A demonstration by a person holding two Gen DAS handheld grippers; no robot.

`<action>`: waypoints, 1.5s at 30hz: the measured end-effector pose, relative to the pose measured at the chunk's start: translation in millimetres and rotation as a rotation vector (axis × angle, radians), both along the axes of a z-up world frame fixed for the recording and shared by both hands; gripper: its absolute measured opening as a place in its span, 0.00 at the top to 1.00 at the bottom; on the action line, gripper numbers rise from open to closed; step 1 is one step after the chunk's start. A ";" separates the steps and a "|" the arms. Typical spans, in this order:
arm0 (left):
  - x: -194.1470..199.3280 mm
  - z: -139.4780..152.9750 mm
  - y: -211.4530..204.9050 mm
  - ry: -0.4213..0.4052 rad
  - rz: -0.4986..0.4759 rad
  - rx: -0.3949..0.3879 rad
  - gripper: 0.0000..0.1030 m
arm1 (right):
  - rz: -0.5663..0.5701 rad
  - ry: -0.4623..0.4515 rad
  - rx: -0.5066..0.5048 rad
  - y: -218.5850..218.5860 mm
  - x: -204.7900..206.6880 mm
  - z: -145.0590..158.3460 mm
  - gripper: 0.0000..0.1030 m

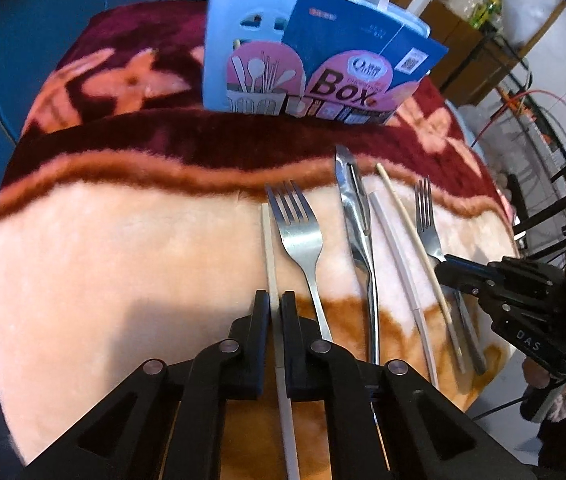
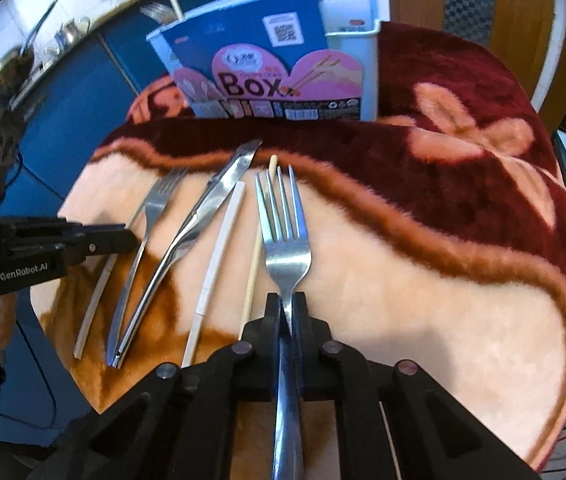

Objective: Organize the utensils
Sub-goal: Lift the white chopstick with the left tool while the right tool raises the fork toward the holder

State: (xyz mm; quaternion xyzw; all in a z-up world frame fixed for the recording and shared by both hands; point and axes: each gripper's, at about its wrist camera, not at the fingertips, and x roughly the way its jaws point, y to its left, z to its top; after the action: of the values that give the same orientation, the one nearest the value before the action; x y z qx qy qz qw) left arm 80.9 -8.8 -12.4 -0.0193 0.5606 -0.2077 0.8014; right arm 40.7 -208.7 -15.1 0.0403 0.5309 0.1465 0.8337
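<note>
Pinching two pieces at once, I judge this the pick-up step of sorting. At the bottom centre of the left wrist view my left gripper [image 1: 275, 304] is closed narrow on a pale chopstick [image 1: 269, 248] lying beside a steel fork [image 1: 297, 232]. At the bottom centre of the right wrist view my right gripper [image 2: 287, 308] is clamped on the handle of a second fork [image 2: 285, 236], tines pointing up-frame. Mid-frame between them lie a knife [image 2: 199, 220], a white chopstick [image 2: 219, 248] and a wooden chopstick [image 2: 254, 272] on the blanket [image 2: 423, 280]. Farthest, top centre, stands the utensil box [image 2: 267, 60]. Next I'd lift both clear, then carry them up to its compartments, tilting upright to drop in.
</note>
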 end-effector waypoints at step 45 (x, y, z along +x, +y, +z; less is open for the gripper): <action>36.5 135.7 6.9 -0.778 0.256 -0.259 0.95 | -0.162 -0.796 0.207 -14.0 -0.5 109.0 0.93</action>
State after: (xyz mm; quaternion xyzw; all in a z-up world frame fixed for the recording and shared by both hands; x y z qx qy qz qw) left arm 117.4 -1.9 123.3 -0.1095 0.1788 -0.1672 0.9634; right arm 40.2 -222.7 93.9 0.1060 0.1450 0.1373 0.9741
